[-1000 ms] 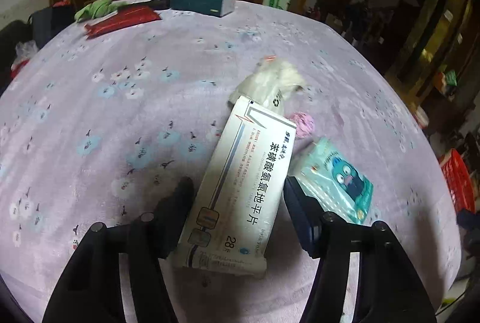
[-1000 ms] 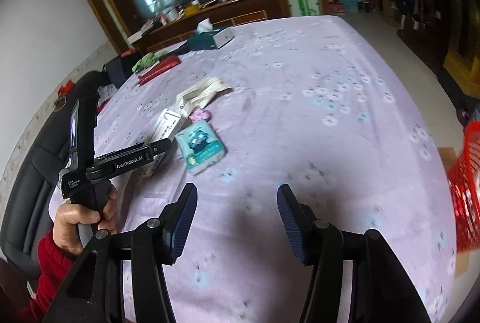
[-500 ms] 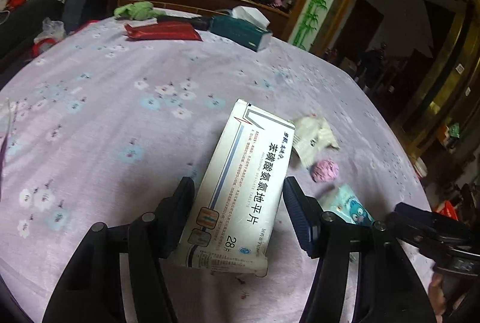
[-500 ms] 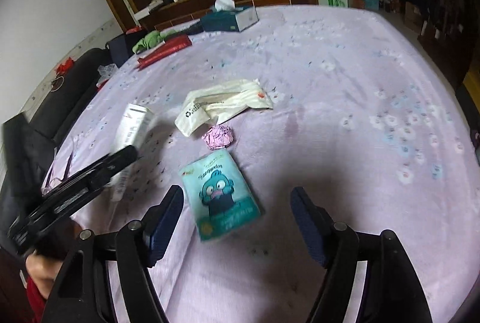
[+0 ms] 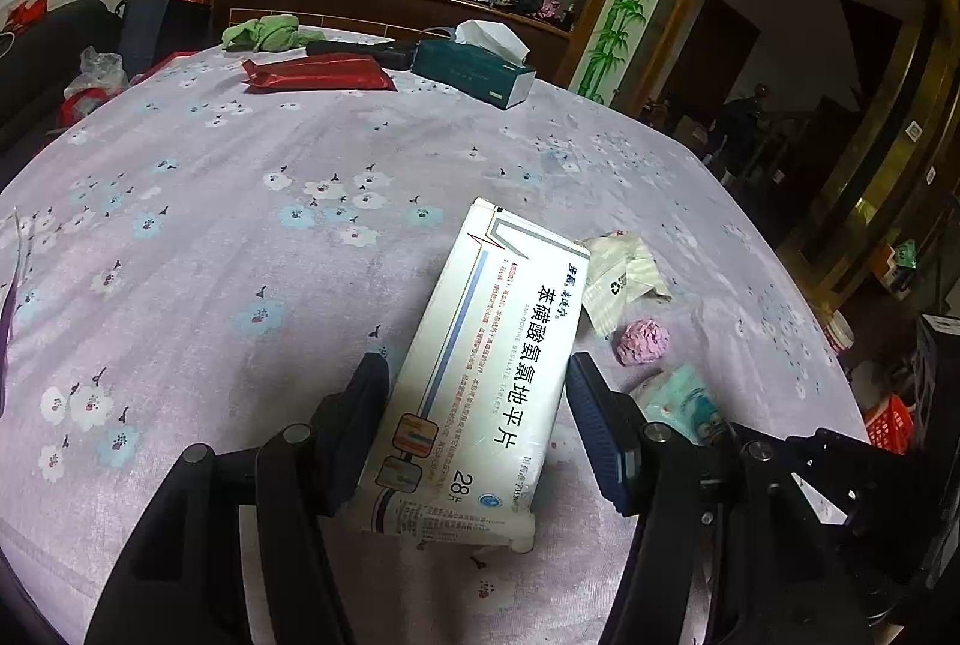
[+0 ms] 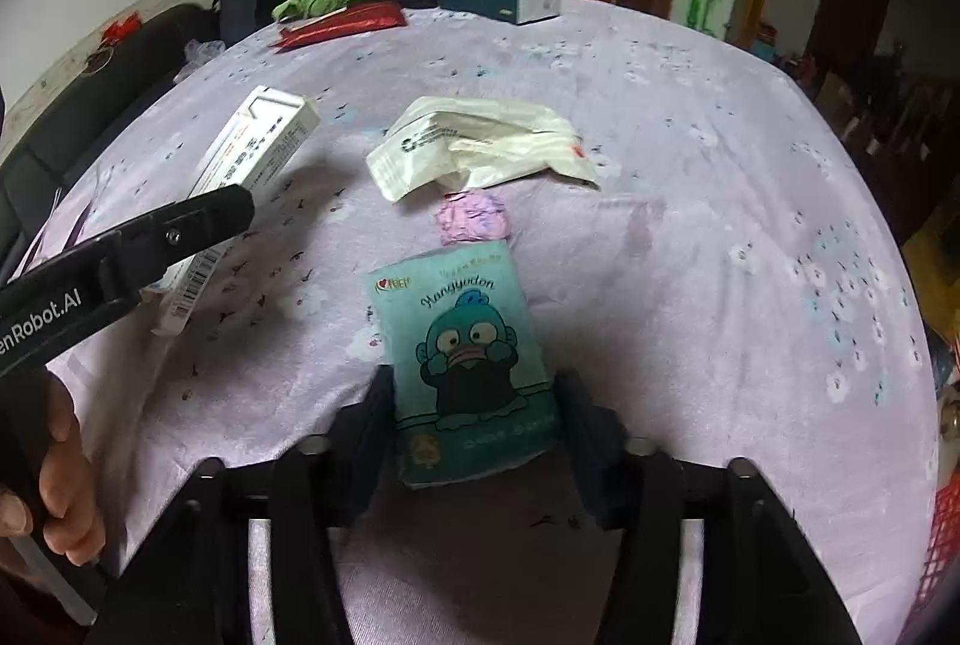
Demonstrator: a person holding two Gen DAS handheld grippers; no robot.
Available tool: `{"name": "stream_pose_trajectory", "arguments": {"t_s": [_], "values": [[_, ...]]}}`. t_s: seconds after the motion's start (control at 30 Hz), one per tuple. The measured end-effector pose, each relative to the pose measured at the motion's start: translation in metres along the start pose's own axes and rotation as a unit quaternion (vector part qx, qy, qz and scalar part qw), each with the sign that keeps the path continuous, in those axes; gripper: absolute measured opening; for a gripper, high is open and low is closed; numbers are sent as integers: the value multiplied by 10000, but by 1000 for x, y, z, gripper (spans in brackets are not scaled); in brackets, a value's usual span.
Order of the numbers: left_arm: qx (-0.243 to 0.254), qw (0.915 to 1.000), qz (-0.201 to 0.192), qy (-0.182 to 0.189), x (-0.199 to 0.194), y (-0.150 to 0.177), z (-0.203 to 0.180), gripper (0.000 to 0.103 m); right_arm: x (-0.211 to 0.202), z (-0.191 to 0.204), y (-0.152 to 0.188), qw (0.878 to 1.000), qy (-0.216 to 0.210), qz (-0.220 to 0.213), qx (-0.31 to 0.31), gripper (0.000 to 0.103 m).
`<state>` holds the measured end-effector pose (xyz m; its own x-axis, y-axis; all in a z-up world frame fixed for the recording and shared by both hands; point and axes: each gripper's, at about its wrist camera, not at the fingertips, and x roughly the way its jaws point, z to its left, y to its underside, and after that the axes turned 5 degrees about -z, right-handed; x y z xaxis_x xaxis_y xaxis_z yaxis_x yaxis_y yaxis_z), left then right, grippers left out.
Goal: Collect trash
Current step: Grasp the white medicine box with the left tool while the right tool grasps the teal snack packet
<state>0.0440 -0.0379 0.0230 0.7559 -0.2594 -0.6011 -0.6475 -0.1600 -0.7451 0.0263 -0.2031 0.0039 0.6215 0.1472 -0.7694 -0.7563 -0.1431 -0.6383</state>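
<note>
Pick-up step: left gripper [image 5: 477,423] jaws clamp the medicine box [image 5: 480,375] at lower centre; right gripper [image 6: 474,417] jaws straddle the teal tissue pack [image 6: 465,357], apparently gripping; next, carry both to a bin.

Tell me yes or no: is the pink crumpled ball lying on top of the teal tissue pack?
No: in the right wrist view the pink crumpled ball lies on the tablecloth just beyond the teal tissue pack's far edge.
</note>
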Motion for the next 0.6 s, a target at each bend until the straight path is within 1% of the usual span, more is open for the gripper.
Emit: {"name": "stream_pose_trajectory", "arguments": {"t_s": [0.03,0.13,0.2,0.33,0.47,0.6], "values": [[3,10000,-10,12,0,0,0,60,-2,-2,1,10000,-15,-13,70,41],[49,10000,-22,34,0,0,-2,60,-12,-11,8,9991,-138,-49,396,37],[56,10000,-46,54,-1,0,-3,60,-19,-15,14,9982,-157,-84,576,36],[79,9999,-80,71,-4,0,-3,60,-41,-27,26,9947,-141,-296,978,36],[132,9998,-109,130,-5,0,-6,60,-51,-32,37,9931,-8,-329,1129,36],[178,9995,-157,193,-9,1,-10,60,-67,-42,48,9903,0,-411,1326,36]]}}
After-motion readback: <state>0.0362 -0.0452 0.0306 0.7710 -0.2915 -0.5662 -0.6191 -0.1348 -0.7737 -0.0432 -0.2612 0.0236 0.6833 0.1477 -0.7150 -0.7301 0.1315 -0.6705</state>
